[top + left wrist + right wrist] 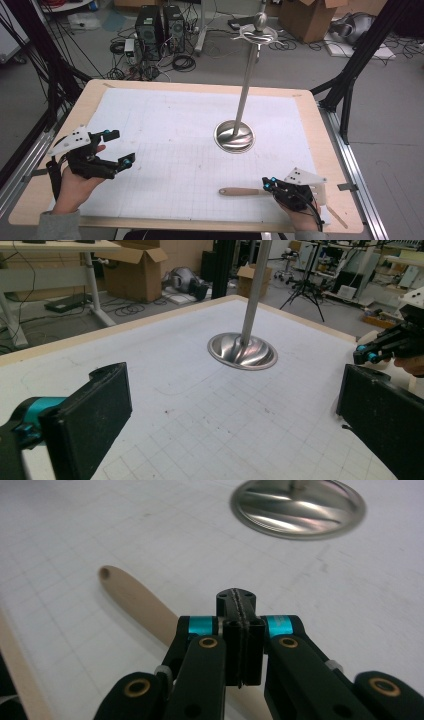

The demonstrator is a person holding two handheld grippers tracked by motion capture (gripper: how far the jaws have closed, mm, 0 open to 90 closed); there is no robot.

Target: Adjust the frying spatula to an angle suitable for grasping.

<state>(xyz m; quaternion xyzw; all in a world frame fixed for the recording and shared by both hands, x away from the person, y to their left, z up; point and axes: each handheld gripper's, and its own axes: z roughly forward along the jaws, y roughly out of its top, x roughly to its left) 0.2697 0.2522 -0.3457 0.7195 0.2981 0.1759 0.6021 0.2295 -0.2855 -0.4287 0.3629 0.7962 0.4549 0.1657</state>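
Note:
A wooden utensil handle (241, 191) with a hole at its end lies flat on the white grid mat near the front right. In the right gripper view the handle (134, 601) runs under the jaws. My right gripper (268, 185) is at the handle's right end, with its jaws pressed together (236, 602) and nothing visible between them. My left gripper (120, 148) is held at the left side of the table, its two black pads wide apart (235, 440) over bare mat. A tall metal stand has a round base (234, 136) in the middle of the mat.
The stand's pole rises to a dish-like top (257, 33). A thin wooden stick (338, 216) lies by the front right edge of the table. The wooden table rim (200, 87) frames the mat. Boxes, cables and computer cases sit on the floor beyond.

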